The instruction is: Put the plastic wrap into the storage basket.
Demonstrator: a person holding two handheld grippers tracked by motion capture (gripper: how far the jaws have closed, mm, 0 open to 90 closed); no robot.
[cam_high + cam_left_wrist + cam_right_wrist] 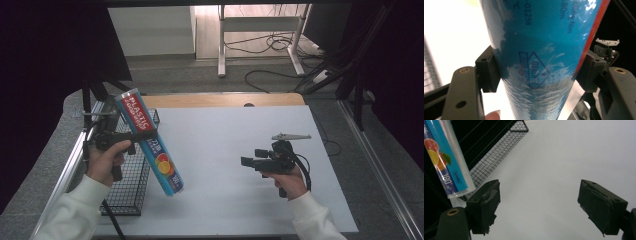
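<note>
A long blue and red box of plastic wrap (150, 142) hangs tilted above the table's left side, its lower end nearest the person. My left gripper (141, 135) is shut on the box's middle. In the left gripper view the blue box (541, 50) is squeezed between both black pads (487, 70). The box's lower end (445, 162), with fruit pictures, shows at the left of the right gripper view. My right gripper (252, 158) is held low over the white table at the right, pointing left. Its jaws (539, 207) stand wide open with nothing between them.
A black wire basket (131, 185) stands on the table's left edge, under and beside the box, and shows as basket mesh (496, 152) in the right gripper view. The white table top (225, 145) spreads between the grippers. Cables and desk legs lie on the floor beyond.
</note>
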